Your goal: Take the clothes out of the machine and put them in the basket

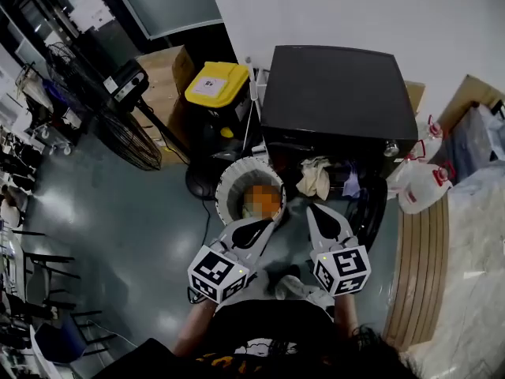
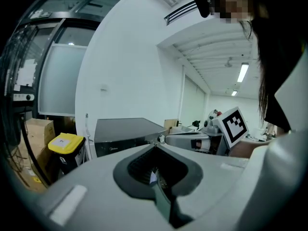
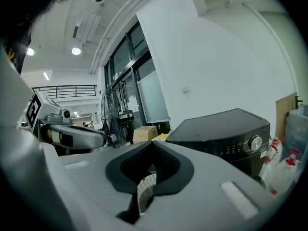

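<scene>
I held my left tongs (image 1: 267, 226) and right tongs (image 1: 314, 210) pinched shut and empty. The 2 pointed at the machine (image 1: 339, 93) because the clothes (image 1: 316, 178) hung in its open mouth, just beside the basket (image 1: 227, 181).

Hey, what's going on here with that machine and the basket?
A person holds a gripper in each hand in front of the black machine, where a cream cloth hangs at the opening. The left gripper and the right gripper are both shut and empty, pointing toward it. The white basket stands beside the machine.
</scene>
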{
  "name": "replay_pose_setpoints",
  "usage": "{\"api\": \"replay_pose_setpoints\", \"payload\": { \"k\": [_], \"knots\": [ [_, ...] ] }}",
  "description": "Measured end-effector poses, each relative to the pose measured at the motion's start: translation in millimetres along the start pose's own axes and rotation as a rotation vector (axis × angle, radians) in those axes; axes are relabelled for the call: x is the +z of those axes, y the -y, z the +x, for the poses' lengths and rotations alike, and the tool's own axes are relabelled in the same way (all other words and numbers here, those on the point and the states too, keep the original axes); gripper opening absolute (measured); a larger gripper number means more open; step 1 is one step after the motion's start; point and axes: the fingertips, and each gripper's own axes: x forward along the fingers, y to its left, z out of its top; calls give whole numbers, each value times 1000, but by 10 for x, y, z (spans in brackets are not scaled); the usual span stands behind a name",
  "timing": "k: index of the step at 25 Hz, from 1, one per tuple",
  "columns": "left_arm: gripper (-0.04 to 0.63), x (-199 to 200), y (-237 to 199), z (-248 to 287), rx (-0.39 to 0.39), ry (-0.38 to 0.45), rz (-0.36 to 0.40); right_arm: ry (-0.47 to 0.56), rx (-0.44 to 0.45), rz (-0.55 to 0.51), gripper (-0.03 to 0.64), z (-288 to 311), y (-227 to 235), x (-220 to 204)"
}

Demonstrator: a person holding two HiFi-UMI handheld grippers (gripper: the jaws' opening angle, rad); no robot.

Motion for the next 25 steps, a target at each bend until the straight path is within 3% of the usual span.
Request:
{"api": "replay_pose_setpoints", "payload": {
  "k": [6, 18, 25],
  "knots": [
    [0, -75, -84, 174, -36, -23, 8, -23, -38, 42, 17, -41, 65, -165],
    [0, -21, -375, 558, -221, -76, 72, -13, -231, 106, 18, 72, 322, -285],
    [0, -155, -681, 873, -300, -124, 108, -77, -319, 74, 28, 327, 592, -578]
  ]
}}
